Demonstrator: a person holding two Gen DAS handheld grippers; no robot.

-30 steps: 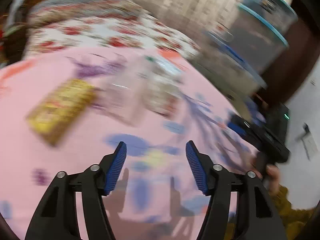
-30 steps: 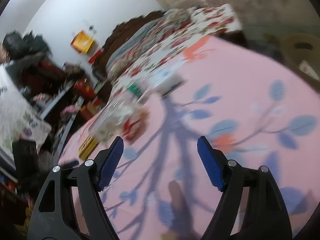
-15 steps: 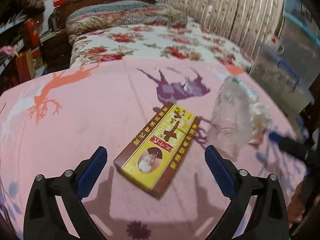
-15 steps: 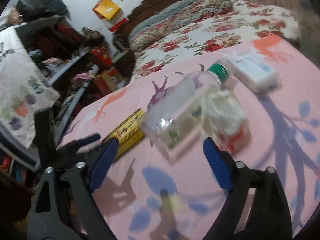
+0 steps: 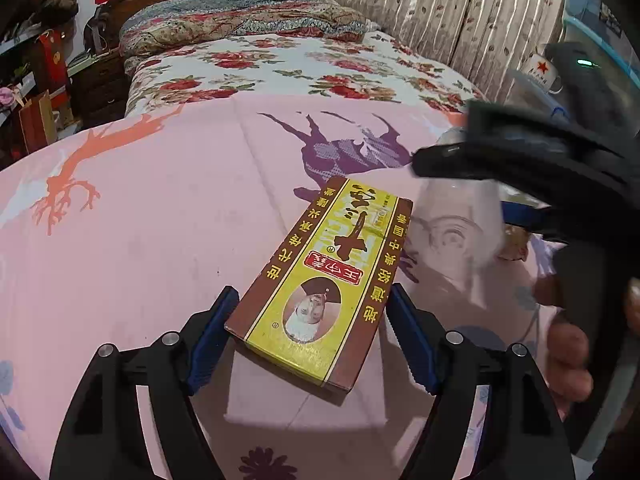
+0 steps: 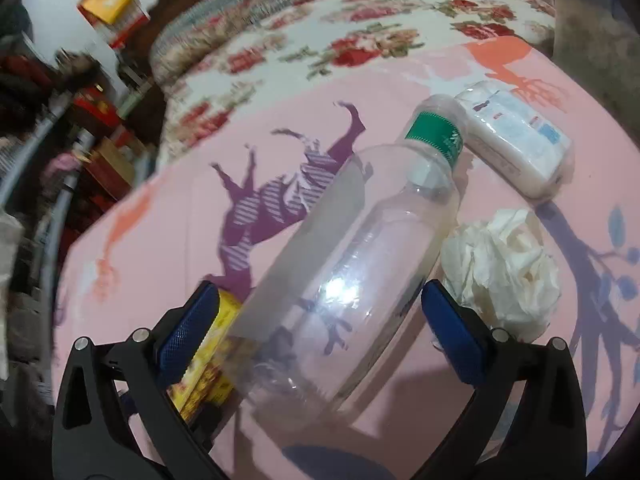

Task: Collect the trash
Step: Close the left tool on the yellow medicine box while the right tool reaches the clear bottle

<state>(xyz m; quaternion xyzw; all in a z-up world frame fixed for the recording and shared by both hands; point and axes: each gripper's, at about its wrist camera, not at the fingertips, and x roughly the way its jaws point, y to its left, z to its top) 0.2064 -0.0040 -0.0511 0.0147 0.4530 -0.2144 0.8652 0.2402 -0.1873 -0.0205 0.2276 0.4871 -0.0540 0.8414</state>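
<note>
Presently, the left tongs [image 5: 310,334] stand over a pink printed sheet [image 5: 160,220] with a flat brown-and-yellow carton [image 5: 320,292] between their blue pads. The jaws have just been closing around it; the left pad [image 5: 210,338] sits against the carton's near corner, while a narrow gap shows at the right pad, so no firm pinch is confirmed. The carton lies flat on the sheet, its long axis running away from the camera, printed face up.

The right tongs [image 6: 320,332] are spread wide and have just been opening. A clear plastic bottle [image 6: 352,264] with a green label band near its neck lies on its side between the pads, its base toward the camera; neither pad presses on it. In the right wrist view the carton's yellow end [image 6: 208,360] shows just behind the left pad, beside the bottle's base. A crumpled white tissue [image 6: 504,268] rests on the sheet just right of the bottle, touching or nearly touching it. A soft pack of tissues [image 6: 516,144] lies farther back, near the bottle's neck.

In the left wrist view the right tongs' black body crosses the upper right, blurred, with a hand [image 5: 572,340] below it. A floral bedspread [image 5: 300,68] covers the bed beyond the pink sheet.
</note>
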